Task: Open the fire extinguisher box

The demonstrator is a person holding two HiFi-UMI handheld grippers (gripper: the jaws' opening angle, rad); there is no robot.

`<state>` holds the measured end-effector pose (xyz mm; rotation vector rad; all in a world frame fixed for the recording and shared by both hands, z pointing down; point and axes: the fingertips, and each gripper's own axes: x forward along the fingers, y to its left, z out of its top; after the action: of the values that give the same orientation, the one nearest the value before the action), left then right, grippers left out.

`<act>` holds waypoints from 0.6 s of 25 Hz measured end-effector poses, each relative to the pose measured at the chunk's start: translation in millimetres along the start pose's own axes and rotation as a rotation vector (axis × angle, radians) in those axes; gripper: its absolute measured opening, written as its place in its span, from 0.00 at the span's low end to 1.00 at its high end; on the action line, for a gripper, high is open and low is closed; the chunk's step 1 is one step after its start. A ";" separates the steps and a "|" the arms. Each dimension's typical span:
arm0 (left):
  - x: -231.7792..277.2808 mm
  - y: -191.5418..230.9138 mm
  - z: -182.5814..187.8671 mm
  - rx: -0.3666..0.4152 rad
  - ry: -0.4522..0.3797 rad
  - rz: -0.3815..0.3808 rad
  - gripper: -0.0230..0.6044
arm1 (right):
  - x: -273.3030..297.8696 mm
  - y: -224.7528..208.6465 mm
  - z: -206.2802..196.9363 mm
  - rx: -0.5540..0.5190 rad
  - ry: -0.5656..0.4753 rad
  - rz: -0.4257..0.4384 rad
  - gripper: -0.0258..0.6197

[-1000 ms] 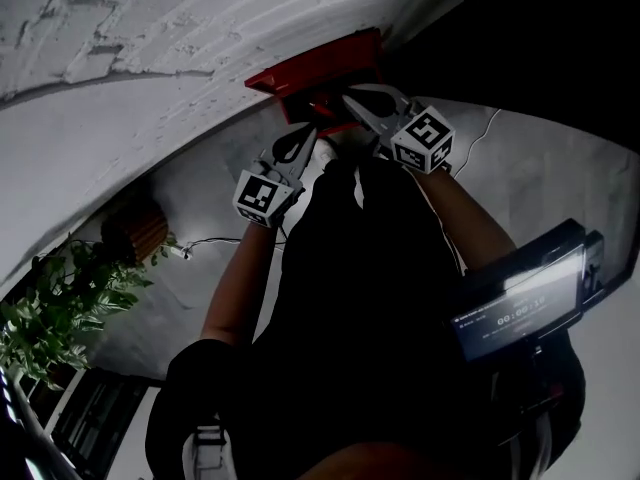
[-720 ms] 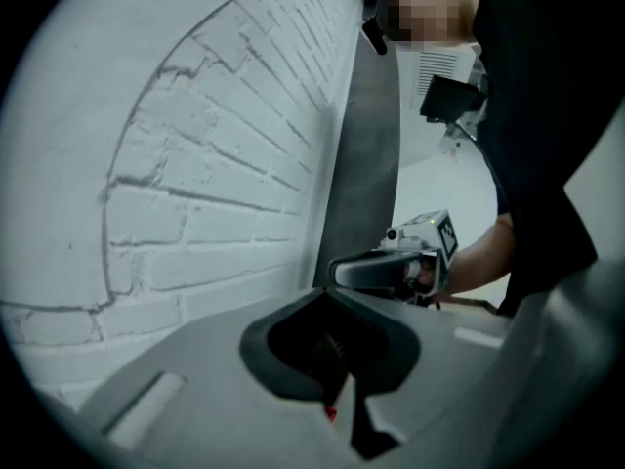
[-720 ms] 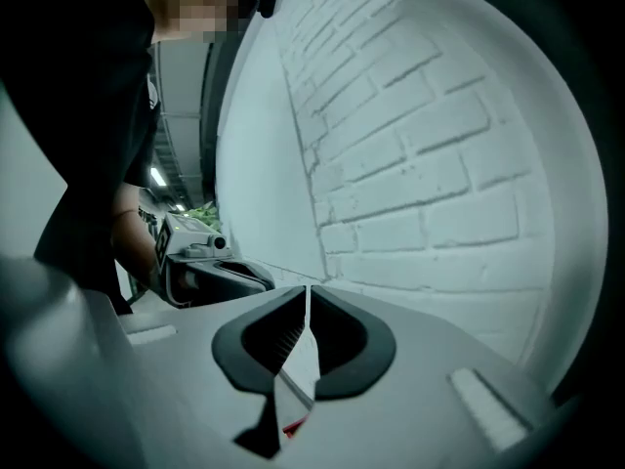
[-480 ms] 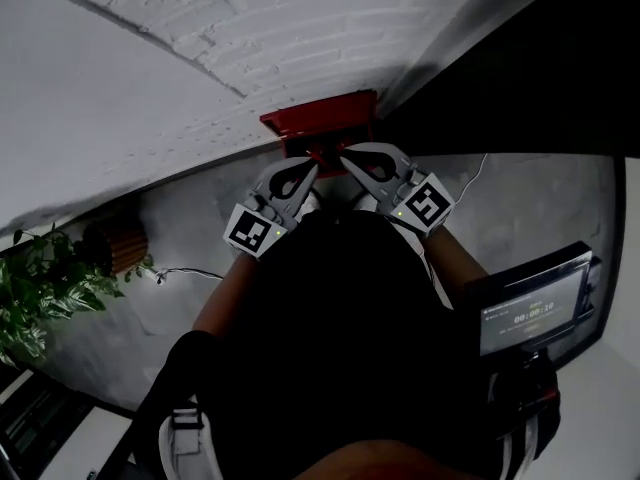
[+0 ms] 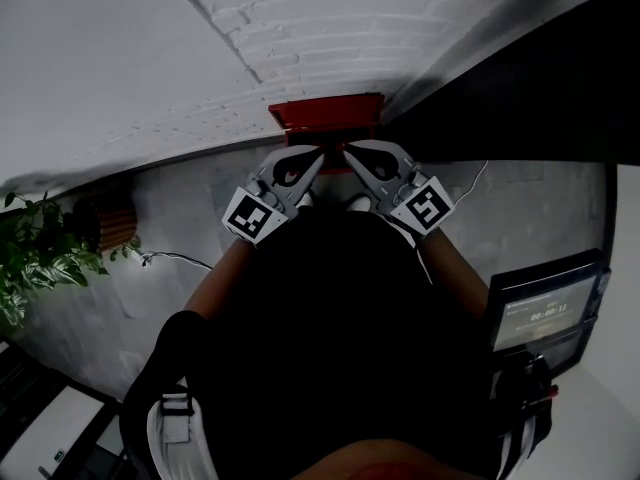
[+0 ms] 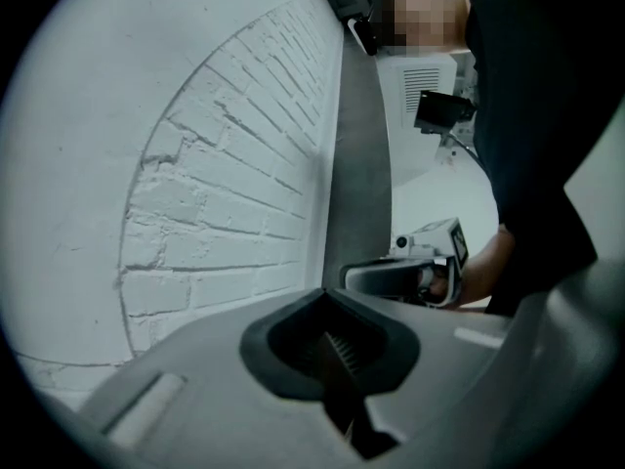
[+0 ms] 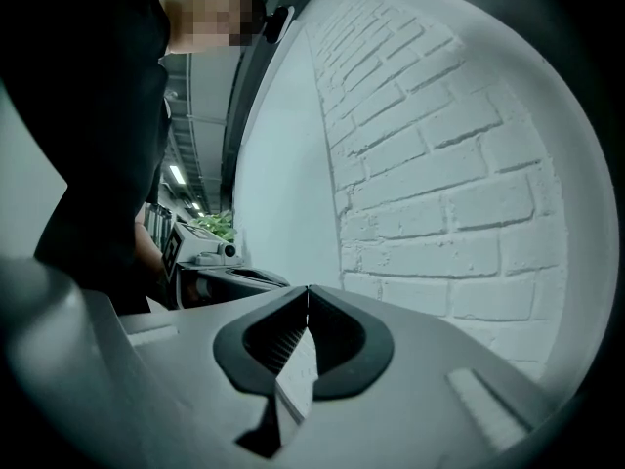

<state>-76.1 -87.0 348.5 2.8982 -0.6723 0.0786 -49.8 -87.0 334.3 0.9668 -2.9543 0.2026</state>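
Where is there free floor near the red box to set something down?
Bare grey floor lies left of the red box, toward the plant; a thin cable crosses it. Crowded before the box: left gripper and right gripper stand there.

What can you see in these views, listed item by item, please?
fire extinguisher box: one, red, against the wall, ahead.
brick wall: one, white, behind the box.
floor: one, grey, underfoot.
plant: one, green, far left.
screen: one, dark, lower right.
cable: one, pale, floor near the plant.
arms: two, bare, behind the claws.
left claw: one, grey, shut, empty, by the box's lower edge.
right claw: one, grey, jaws closing, tips together, empty, beside the left.
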 end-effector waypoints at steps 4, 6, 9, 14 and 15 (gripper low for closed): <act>2.2 -0.1 -0.2 -0.002 0.001 -0.002 0.04 | 3.5 1.5 1.7 0.002 -0.003 0.010 0.06; 3.5 1.5 -1.2 0.006 -0.004 -0.005 0.04 | 5.8 1.4 1.8 0.002 -0.006 0.013 0.06; 5.5 6.4 -0.7 0.013 -0.035 0.001 0.04 | 8.3 1.8 1.3 0.005 -0.005 0.017 0.06; 4.3 2.4 4.2 0.012 0.002 -0.017 0.04 | 10.1 1.8 5.7 0.017 0.001 0.017 0.06; 4.4 1.8 4.7 0.014 0.002 -0.020 0.04 | 10.3 1.5 6.4 0.017 0.003 0.016 0.06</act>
<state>-72.8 -91.3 344.5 2.9168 -0.6452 0.0843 -58.9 -92.7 328.5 0.9449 -2.9632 0.2297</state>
